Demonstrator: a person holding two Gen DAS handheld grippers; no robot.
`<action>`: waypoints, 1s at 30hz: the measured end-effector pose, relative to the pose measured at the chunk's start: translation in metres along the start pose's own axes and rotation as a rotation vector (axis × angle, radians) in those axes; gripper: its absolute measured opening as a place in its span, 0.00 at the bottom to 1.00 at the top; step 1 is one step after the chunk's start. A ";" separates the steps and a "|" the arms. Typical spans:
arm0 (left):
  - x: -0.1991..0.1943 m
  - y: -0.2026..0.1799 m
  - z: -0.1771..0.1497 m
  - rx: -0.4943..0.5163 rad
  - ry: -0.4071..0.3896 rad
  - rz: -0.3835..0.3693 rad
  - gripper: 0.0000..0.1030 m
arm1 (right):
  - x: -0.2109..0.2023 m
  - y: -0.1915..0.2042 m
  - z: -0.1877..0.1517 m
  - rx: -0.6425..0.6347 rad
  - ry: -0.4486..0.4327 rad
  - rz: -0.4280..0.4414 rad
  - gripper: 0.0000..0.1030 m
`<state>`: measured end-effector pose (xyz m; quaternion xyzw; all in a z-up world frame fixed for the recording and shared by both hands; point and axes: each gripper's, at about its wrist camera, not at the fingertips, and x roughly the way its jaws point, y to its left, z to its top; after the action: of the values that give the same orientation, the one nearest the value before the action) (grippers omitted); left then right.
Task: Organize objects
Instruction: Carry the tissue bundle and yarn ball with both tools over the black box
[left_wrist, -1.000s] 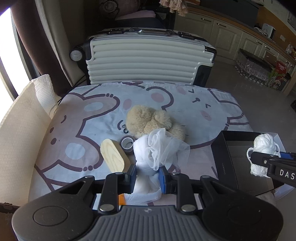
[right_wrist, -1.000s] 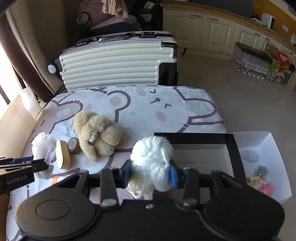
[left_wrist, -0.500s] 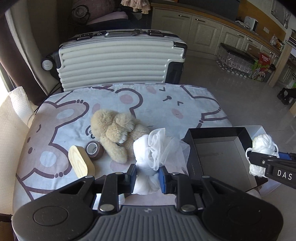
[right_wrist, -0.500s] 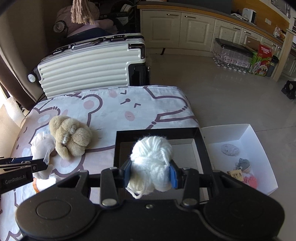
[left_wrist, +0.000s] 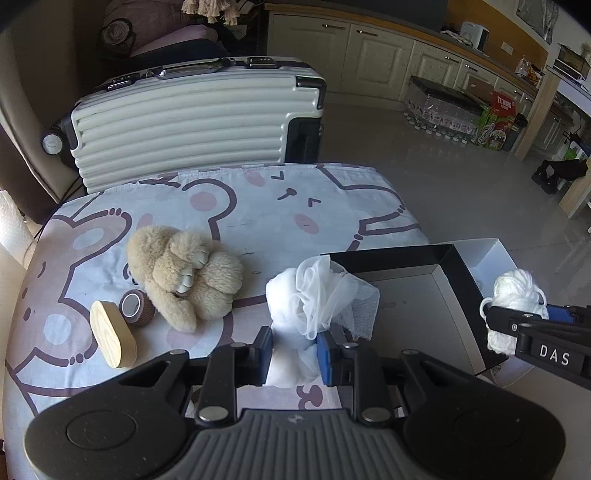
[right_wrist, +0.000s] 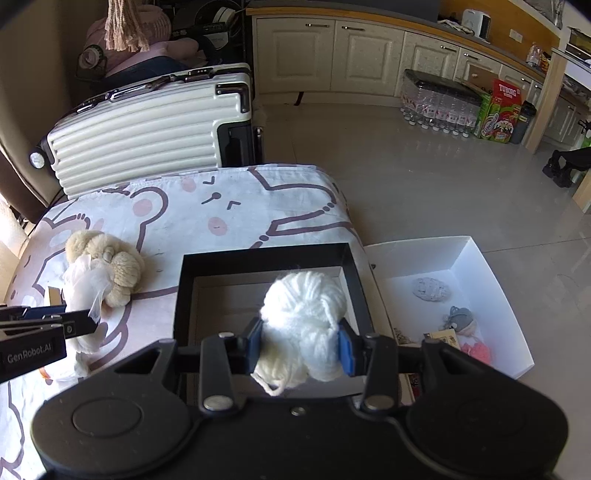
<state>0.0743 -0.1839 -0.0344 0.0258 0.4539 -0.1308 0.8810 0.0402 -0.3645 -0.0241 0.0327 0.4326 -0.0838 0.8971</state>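
Carrying soft stuff, both tongs loaded. On the bed (left_wrist: 258, 192): one wooden block (left_wrist: 112, 339), one tape roll (left_wrist: 136, 313), one plush bear (left_wrist: 184, 278). Left tongs (left_wrist: 294, 352) pinched tight on one white mesh puff (left_wrist: 317, 295), held just above the bed edge; light, squashy, snags easily, best held at its bunched core. One black box (right_wrist: 266, 258), one white box (right_wrist: 491, 273). Right tongs (right_wrist: 300, 347) clamp one yarn ball (right_wrist: 303, 314) above the black box; light, springy, strands may unravel.

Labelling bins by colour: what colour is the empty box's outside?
Black box, grey inside; clearest in the right wrist view.
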 end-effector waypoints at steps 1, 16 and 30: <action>0.001 -0.002 0.000 0.002 0.001 -0.003 0.26 | 0.001 -0.002 0.000 0.002 0.000 -0.001 0.41; 0.013 -0.024 0.006 -0.025 0.001 -0.109 0.26 | 0.011 -0.016 -0.002 0.024 0.005 0.015 0.41; 0.050 -0.044 -0.001 -0.109 0.124 -0.196 0.26 | 0.042 -0.021 -0.010 0.010 0.104 0.007 0.41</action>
<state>0.0902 -0.2363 -0.0722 -0.0585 0.5144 -0.1898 0.8342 0.0545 -0.3891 -0.0630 0.0431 0.4781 -0.0808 0.8735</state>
